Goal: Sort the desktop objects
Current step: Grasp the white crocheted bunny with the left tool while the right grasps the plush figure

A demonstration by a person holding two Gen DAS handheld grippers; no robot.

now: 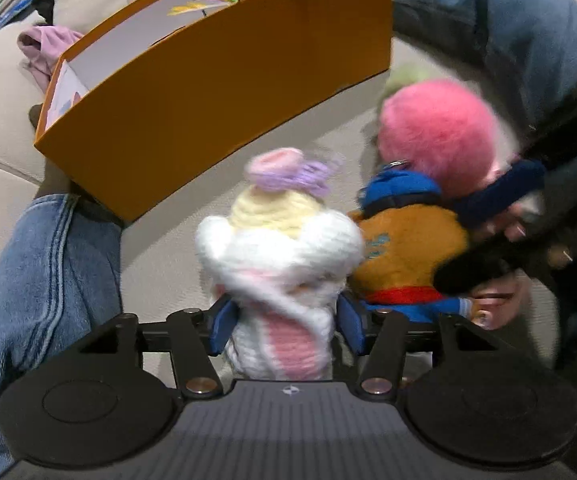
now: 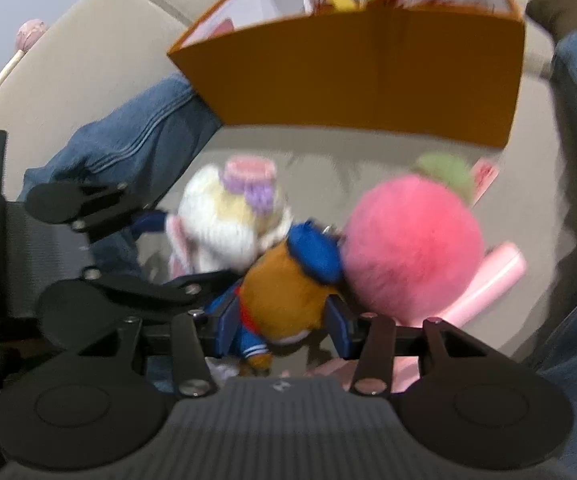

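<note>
A white crochet bunny (image 1: 280,248) with a pink and purple bow stands between the blue pads of my left gripper (image 1: 288,328). The jaws stand wide, and its woolly sides just reach the pads without being squeezed. The bunny (image 2: 224,224) also shows in the right wrist view. My right gripper (image 2: 284,324) is shut on an orange plush doll (image 2: 284,292) with a blue hat and jacket. That doll (image 1: 404,252) lies right of the bunny, touching it. A fluffy pink pompom (image 2: 408,240) presses against the doll's hat. An orange box (image 1: 208,112) holding feathers stands behind.
Everything rests on a beige sofa cushion (image 1: 0,120). A person's jeans leg (image 1: 28,280) lies at the left, a denim sleeve (image 1: 488,20) at the upper right. A pink garment (image 1: 44,48) lies beyond the box. A pink tube-like object (image 2: 488,284) sits under the pompom.
</note>
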